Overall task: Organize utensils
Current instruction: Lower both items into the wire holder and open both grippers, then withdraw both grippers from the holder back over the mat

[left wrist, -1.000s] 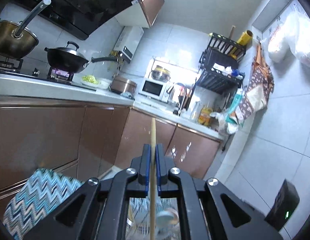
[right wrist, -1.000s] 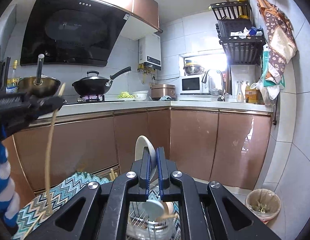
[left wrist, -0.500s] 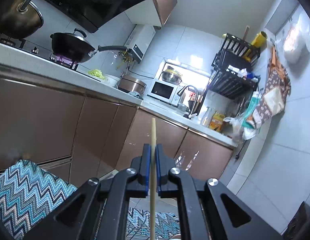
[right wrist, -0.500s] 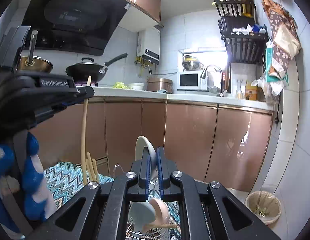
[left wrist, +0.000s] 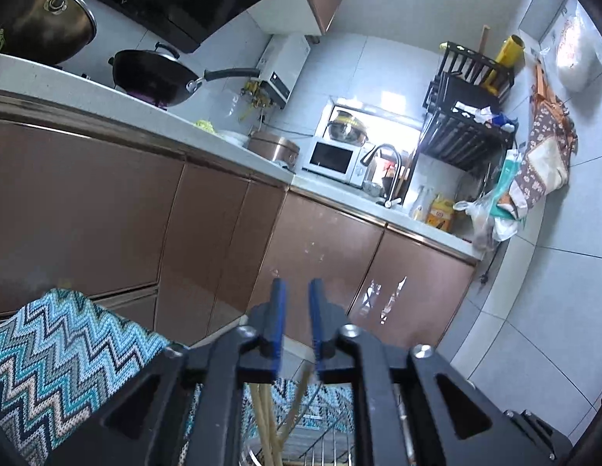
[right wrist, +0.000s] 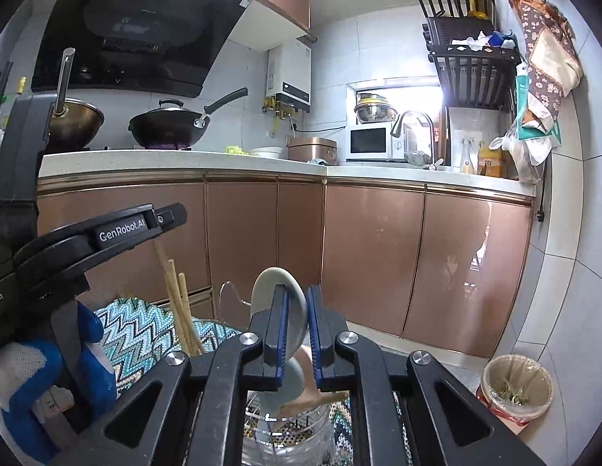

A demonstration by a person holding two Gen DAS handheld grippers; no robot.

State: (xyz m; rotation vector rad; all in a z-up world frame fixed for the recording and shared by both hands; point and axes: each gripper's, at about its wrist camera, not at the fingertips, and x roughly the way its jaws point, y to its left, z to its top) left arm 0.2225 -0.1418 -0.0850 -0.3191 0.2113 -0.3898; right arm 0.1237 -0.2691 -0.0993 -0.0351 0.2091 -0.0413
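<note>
My left gripper [left wrist: 295,320] is open and empty; in the right wrist view it [right wrist: 161,219] hangs above several wooden chopsticks [right wrist: 178,310] that stand upright in a clear utensil holder [right wrist: 285,440]. The chopsticks [left wrist: 268,423] also show below the left jaws. My right gripper [right wrist: 297,328] is open, its jaws parted on either side of a grey-white spoon [right wrist: 275,295] that stands in the holder beside a pink spoon [right wrist: 306,384]. I cannot tell whether the pads touch the grey spoon.
A zigzag-patterned cloth [right wrist: 145,322] covers the table under the holder. Brown kitchen cabinets [right wrist: 370,256] and a white counter [right wrist: 184,157] stand behind, with a wok [right wrist: 167,128], a microwave [right wrist: 372,141] and a sink tap. A bin [right wrist: 516,386] stands at the lower right.
My left gripper opened and let go of the chopstick, which now stands with the others in the holder. My right gripper opened around the grey spoon.
</note>
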